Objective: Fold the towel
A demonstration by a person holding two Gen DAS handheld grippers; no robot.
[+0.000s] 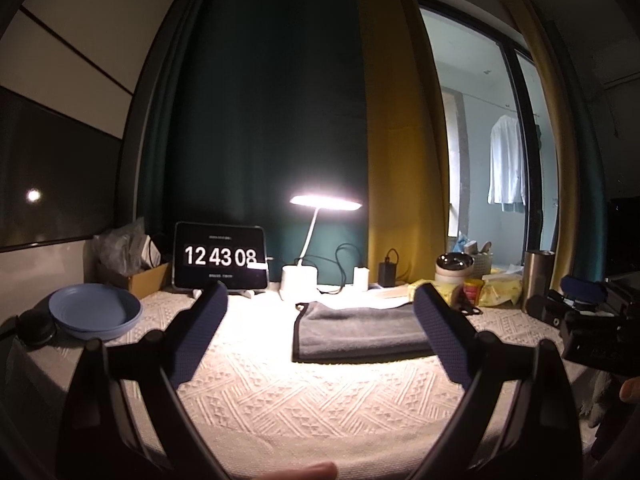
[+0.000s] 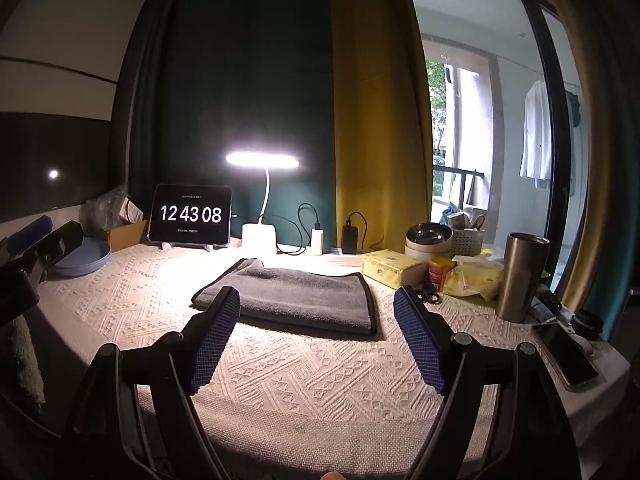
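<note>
Cream patterned tablecloth [image 2: 304,376] fills the near ground, where the left gripper [image 1: 320,300] and right gripper [image 2: 316,300] hover wide and empty. Beyond them the grey towel [image 2: 296,300] lies folded; farther back, a careless regrasp could drag it towards the lamp [image 2: 260,236].

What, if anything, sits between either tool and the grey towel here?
Nothing visible does. Only bare patterned tablecloth lies between the open right tool and the towel, and likewise ahead of the open left tool. The clutter stands beside or behind the towel.
</note>
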